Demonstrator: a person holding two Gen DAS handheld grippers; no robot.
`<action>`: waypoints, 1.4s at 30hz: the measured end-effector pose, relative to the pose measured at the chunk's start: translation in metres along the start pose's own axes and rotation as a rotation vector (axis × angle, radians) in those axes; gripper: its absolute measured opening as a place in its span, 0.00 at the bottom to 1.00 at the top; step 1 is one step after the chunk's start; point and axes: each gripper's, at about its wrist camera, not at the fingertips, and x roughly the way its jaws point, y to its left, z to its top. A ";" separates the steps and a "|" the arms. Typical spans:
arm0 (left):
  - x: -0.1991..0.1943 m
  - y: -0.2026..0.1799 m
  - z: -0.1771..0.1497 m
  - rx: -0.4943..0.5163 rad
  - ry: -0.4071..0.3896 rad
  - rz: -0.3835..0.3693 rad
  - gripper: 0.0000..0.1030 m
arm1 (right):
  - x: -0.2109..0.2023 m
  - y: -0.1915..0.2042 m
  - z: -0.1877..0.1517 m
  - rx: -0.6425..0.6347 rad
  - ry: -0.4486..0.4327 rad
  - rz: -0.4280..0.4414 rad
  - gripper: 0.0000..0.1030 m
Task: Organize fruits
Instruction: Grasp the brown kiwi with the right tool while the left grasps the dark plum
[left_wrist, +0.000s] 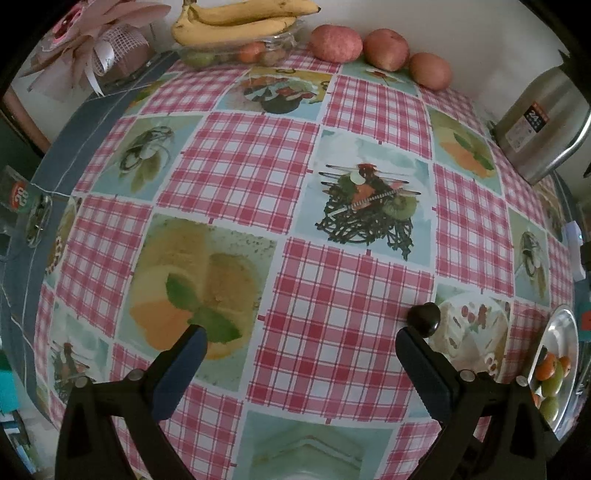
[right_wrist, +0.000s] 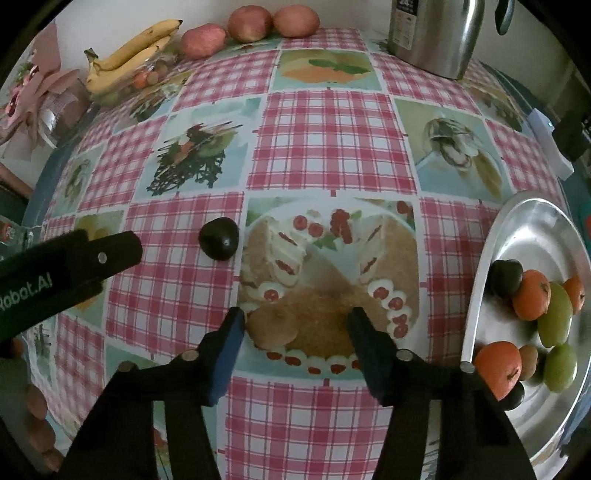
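Note:
A small dark round fruit (right_wrist: 218, 238) lies alone on the checked tablecloth; in the left wrist view it (left_wrist: 424, 318) sits just beyond my left gripper's right fingertip. My left gripper (left_wrist: 301, 336) is open and empty above the cloth; it also shows in the right wrist view (right_wrist: 110, 254) left of the dark fruit. My right gripper (right_wrist: 295, 321) is open and empty over the cake picture. A metal plate (right_wrist: 491, 258) at the right holds oranges (right_wrist: 532, 295), green fruits (right_wrist: 554, 317) and dark fruits (right_wrist: 505, 277).
Bananas (left_wrist: 236, 18) lie over a glass bowl (left_wrist: 229, 55) of small fruits at the back. Three apples (left_wrist: 386, 50) line the wall. A steel kettle (right_wrist: 436, 33) stands at the back right. A pink ornament (left_wrist: 92, 40) sits back left.

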 end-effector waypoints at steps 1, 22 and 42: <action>0.000 0.002 0.000 0.000 0.000 -0.001 1.00 | 0.000 0.000 0.001 -0.005 0.000 -0.003 0.51; -0.001 -0.001 0.003 -0.037 -0.007 -0.108 0.99 | -0.014 -0.009 0.009 0.032 -0.036 0.083 0.28; 0.007 -0.057 0.006 0.142 -0.036 -0.252 0.46 | -0.026 -0.057 0.012 0.212 -0.077 0.128 0.28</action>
